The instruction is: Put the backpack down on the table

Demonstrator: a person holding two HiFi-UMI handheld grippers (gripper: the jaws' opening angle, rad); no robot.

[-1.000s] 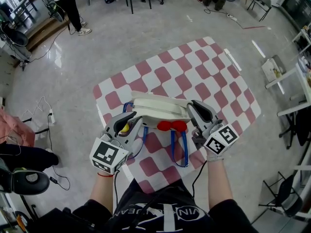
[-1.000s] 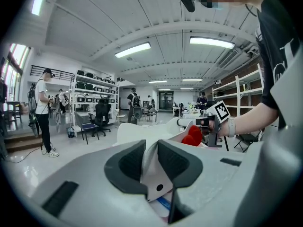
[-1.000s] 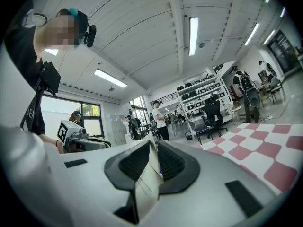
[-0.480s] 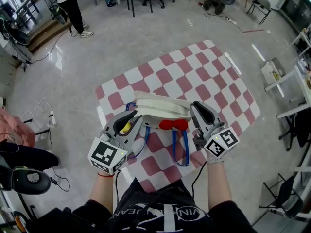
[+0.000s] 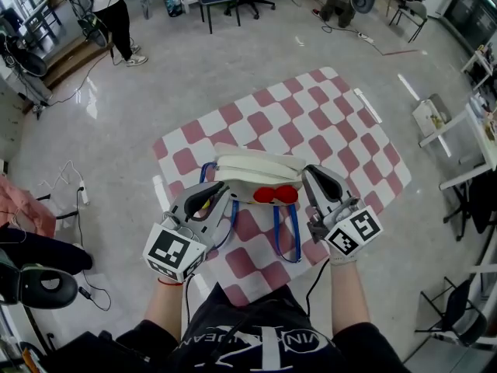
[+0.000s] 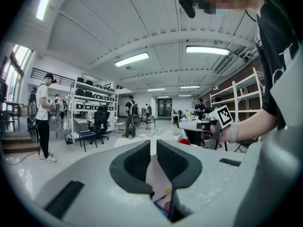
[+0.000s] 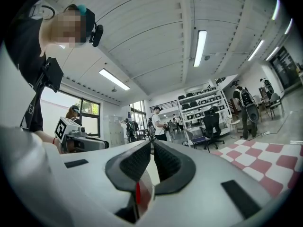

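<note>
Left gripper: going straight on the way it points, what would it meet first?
The backpack: the left gripper has its jaws shut on the pale fabric, so nothing lies between.

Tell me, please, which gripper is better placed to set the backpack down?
Right: both hold the backpack, but the right gripper is over the table, the left gripper near its edge.

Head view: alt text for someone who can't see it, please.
Seen from above, a left tool and right tool grip a white backpack with blue straps over a red-and-white checked table.
</note>
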